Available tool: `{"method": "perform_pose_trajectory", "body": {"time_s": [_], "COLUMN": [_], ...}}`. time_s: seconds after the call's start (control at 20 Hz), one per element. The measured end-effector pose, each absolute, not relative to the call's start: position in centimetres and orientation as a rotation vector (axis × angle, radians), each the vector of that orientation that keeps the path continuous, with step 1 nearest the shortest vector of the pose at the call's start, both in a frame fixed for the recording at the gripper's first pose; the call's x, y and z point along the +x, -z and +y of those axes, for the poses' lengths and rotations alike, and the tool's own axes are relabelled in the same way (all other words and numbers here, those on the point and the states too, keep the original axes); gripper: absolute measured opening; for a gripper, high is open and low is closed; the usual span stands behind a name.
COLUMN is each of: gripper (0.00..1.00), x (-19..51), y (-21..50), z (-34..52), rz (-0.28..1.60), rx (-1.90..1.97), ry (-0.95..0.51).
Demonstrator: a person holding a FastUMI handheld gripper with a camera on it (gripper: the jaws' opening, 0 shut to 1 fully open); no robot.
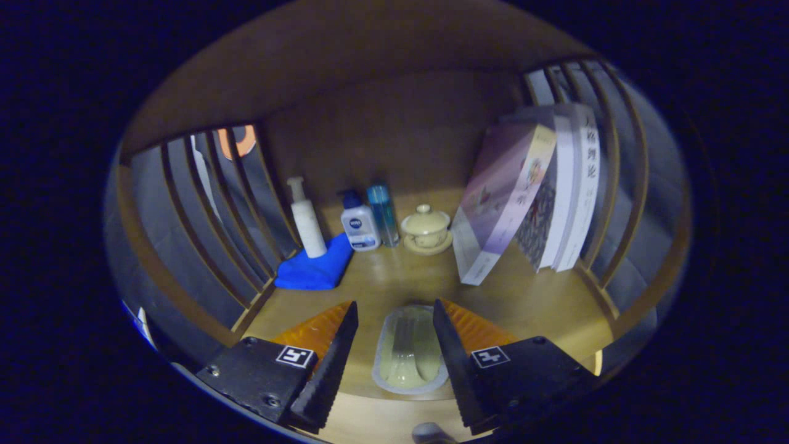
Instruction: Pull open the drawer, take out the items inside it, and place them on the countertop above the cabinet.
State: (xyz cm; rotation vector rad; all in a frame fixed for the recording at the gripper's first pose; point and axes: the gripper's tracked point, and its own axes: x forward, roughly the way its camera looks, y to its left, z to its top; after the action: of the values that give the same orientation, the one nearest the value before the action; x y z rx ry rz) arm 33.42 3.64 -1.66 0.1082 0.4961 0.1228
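Resting flat on the near part of the wooden countertop (542, 302), the clear packet (410, 350) lies between the fingers of the gripper (394, 311), which stand wide apart and do not seem to touch it. It looks set down there to stay clear of the bottles (360, 225), cup (426, 228) and leaning books (530, 197) far back.

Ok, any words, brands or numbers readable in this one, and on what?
Nothing reads clearly enough to quote.
Squat white bottle: round dark logo, letters too blurred.
Books: characters down a white spine and print on a cover, too small to read.
Gripper: a square black-and-white marker on each finger, pattern only, no words. Its fingers stand open, with a clear packet lying between them.
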Motion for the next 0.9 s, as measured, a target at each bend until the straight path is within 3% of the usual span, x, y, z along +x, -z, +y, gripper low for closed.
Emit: {"method": "perform_pose_trajectory", "body": {"time_s": [0.05, 0.2, 0.9], "gripper": [0.79, 0.96, 0.98], "x": [32.2, 28.9, 11.6], "y": [1.1, -1.2, -9.9], "z": [3.9, 4.4, 6.2], "rz": [0.47, 0.371, -0.141], "rx": [0.107, 0.077, 0.048], "ry": [-0.13, -0.151, -0.15]}}
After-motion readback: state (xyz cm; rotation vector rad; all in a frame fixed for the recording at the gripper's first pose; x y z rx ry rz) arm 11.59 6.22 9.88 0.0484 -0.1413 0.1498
